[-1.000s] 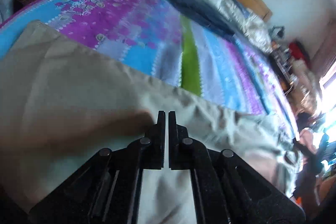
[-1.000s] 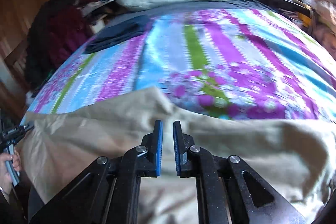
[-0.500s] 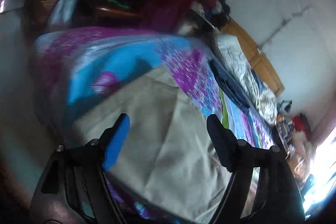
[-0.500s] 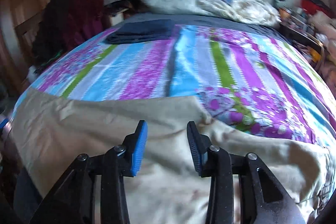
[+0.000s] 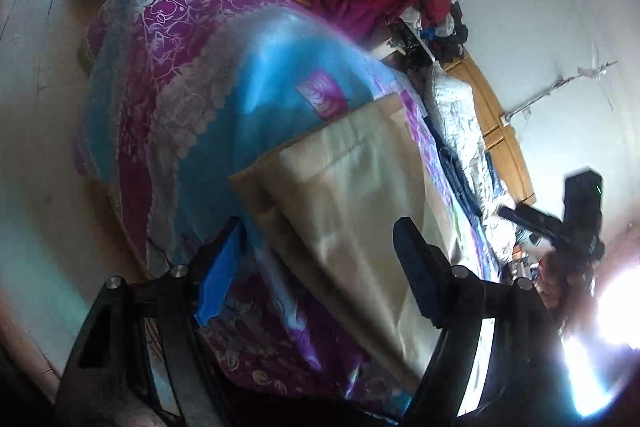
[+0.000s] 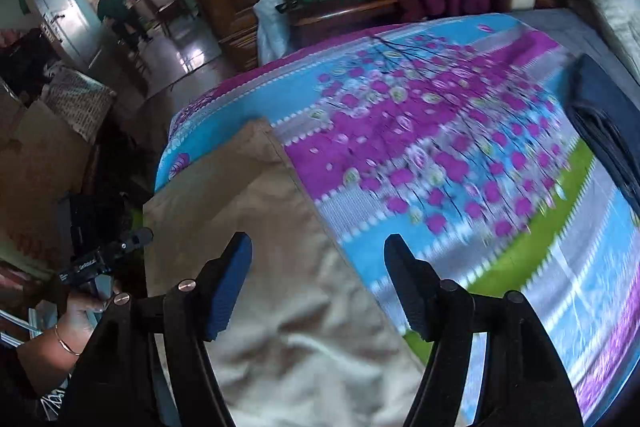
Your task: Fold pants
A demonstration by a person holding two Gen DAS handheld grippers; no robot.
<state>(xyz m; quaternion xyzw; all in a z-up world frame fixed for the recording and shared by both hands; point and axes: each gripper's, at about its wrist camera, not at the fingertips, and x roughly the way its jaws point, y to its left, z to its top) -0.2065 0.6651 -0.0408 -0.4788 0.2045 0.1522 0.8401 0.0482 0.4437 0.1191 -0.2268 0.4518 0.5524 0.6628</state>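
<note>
Pants [image 5: 352, 195], beige, are seen in the left wrist view laid flat along the bed's [image 5: 192, 99] near edge, one end close to its corner. The left gripper [image 5: 320, 263] is spread wide above them, nothing held.

In the right wrist view the right gripper [image 6: 318, 279] is likewise wide apart and empty over the pants [image 6: 256, 247]. Folded dark clothing [image 6: 608, 131] is noted at the bed's far side.

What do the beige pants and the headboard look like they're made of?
Pants: a thin woven fabric, likely cotton or a blend, with a slight sheen; it creases softly and shows a stitched hem. Headboard: wood, judging by its warm orange-brown colour and panel joints, apparently varnished. Both claws are open and hold nothing, the left claw and the right claw.
</note>
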